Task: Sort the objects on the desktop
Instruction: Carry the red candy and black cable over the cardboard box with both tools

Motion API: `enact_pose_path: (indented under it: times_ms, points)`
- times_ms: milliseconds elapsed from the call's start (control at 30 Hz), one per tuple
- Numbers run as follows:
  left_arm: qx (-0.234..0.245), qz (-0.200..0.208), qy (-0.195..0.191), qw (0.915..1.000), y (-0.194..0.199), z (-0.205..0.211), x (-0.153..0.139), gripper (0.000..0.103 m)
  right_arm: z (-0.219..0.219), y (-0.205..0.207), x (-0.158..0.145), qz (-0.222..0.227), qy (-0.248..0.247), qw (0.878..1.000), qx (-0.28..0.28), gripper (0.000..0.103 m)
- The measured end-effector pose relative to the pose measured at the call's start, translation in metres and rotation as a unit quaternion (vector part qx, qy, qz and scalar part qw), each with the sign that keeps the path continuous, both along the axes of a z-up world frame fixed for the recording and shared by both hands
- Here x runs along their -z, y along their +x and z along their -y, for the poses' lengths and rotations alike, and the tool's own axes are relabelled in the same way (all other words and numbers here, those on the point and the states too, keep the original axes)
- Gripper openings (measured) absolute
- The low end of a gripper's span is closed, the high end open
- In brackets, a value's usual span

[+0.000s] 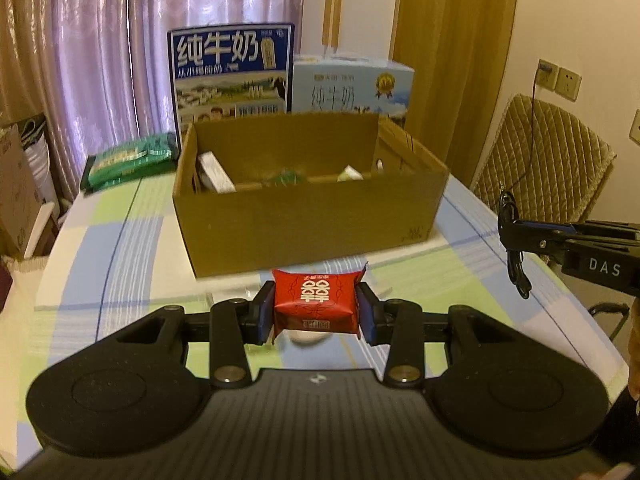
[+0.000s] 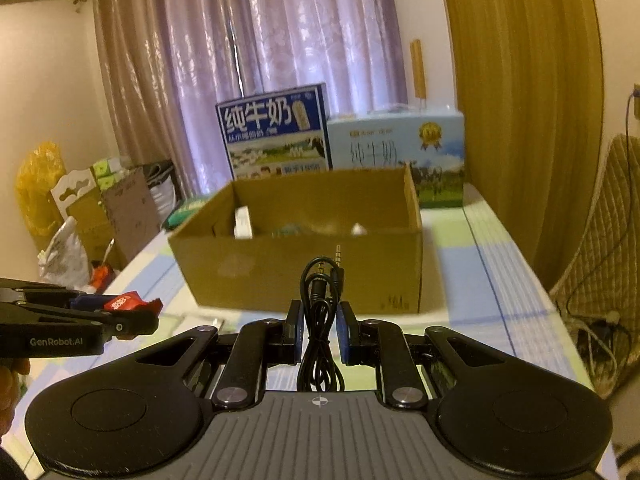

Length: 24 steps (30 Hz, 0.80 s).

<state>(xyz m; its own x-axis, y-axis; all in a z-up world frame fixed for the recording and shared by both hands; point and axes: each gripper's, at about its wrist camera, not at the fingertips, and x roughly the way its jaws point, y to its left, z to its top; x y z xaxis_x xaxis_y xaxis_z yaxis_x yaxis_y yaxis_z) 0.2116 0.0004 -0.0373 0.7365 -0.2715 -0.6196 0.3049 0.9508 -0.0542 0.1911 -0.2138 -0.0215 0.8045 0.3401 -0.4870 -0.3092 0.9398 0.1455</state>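
Observation:
My left gripper (image 1: pixel 316 308) is shut on a red candy packet (image 1: pixel 316 300) with white characters, held above the table in front of the open cardboard box (image 1: pixel 304 216). My right gripper (image 2: pixel 319 316) is shut on a coiled black audio cable (image 2: pixel 320 320), its plugs pointing up before the same cardboard box (image 2: pixel 304 276). Inside the box lie a white carton (image 1: pixel 216 172), something green (image 1: pixel 286 178) and a small white item (image 1: pixel 350 174). In the left wrist view the right gripper (image 1: pixel 504 228) shows at the right edge with the cable (image 1: pixel 516 264) dangling. The left gripper (image 2: pixel 154 314) with the packet (image 2: pixel 124 302) appears at the left of the right wrist view.
Two milk cartons, dark blue (image 1: pixel 232 76) and light blue (image 1: pixel 352 86), stand behind the box. A green package (image 1: pixel 132 156) lies at the back left. The table carries a checked cloth (image 1: pixel 120 280). A padded chair (image 1: pixel 540 164) stands right; boxes and bags (image 2: pixel 100 216) crowd the floor left.

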Motion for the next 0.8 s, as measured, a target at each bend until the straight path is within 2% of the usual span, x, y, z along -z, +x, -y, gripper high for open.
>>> enact_pose_path:
  times_ms: [400, 800]
  points:
    - [0.008, 0.019, 0.005, 0.9998, 0.068, -0.001, -0.029, 0.036, -0.007, 0.060, -0.031, 0.030, -0.011, 0.999, -0.021, 0.014]
    - [0.007, 0.017, 0.007, 0.9998, 0.116, -0.005, -0.039, 0.036, -0.020, 0.112, -0.035, 0.024, -0.024, 0.999, -0.036, 0.014]
